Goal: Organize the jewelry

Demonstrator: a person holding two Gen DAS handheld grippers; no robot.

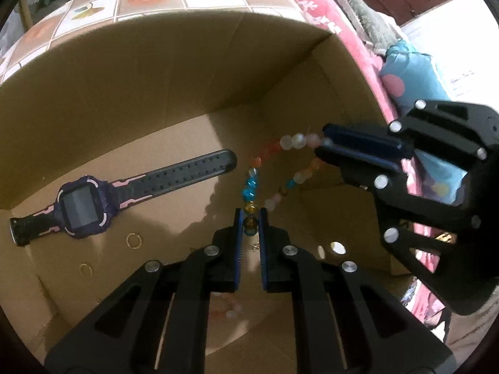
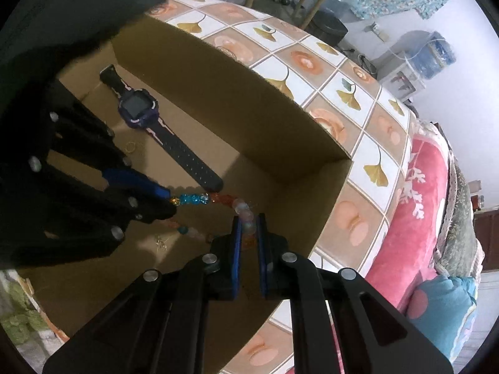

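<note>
A bead bracelet (image 1: 265, 168) of blue, orange, yellow and milky beads hangs stretched inside a cardboard box (image 1: 156, 71). My left gripper (image 1: 250, 215) is shut on its yellow and brown beads. My right gripper (image 1: 321, 143) is shut on its pale beads at the other end. In the right wrist view the right gripper (image 2: 248, 221) pinches the pale beads, the left gripper (image 2: 170, 201) holds the blue end of the bracelet (image 2: 199, 198). A purple smartwatch (image 1: 84, 207) with a black strap lies on the box floor; it also shows in the right wrist view (image 2: 137, 107).
Two thin gold rings (image 1: 134, 240) lie on the box floor near the watch. Small gold earrings (image 2: 160, 242) lie under the bracelet. The box stands on a table with a tile-pattern cloth (image 2: 343, 93). Pink bedding (image 2: 414, 205) and a blue cushion (image 1: 411, 78) lie beside it.
</note>
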